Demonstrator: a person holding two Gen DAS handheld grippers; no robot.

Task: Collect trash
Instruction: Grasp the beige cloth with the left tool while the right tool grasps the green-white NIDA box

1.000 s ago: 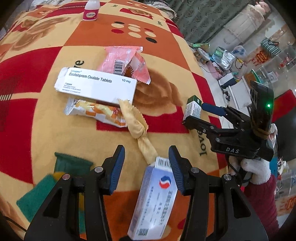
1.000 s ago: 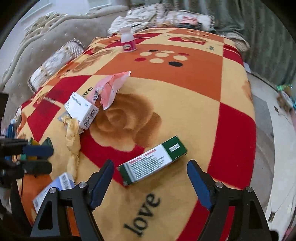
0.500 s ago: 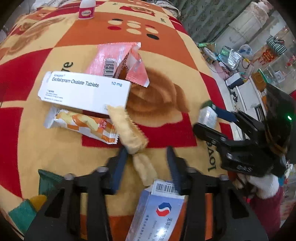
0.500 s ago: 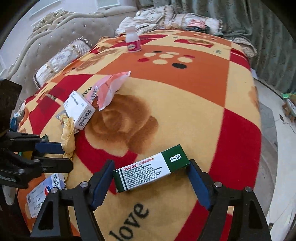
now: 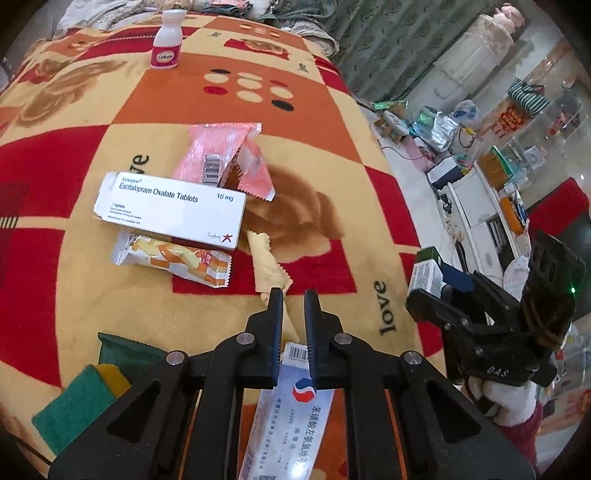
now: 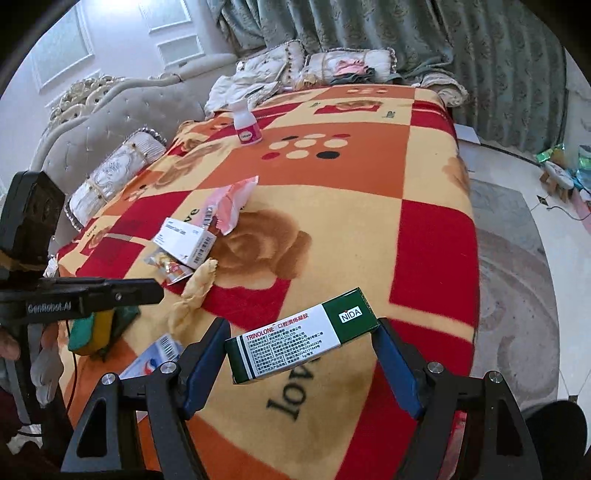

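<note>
Two grippers work over a bed covered by a red, orange and yellow blanket. The left gripper has its jaws brought close together on the twisted yellow wrapper. The fingers hide the contact itself, but only a narrow slit remains between them. The right gripper holds its jaws wide, and the green and white box sits between them by its two ends, lifted above the blanket.

Several pieces of trash lie on the blanket: a white tablet box, a pink torn packet touching its far edge, and an orange snack wrapper just beside its near edge. A blue and white box lies under the left gripper. A green and yellow sponge lies at the near left. A small white bottle stands upright, well apart, at the far end.
</note>
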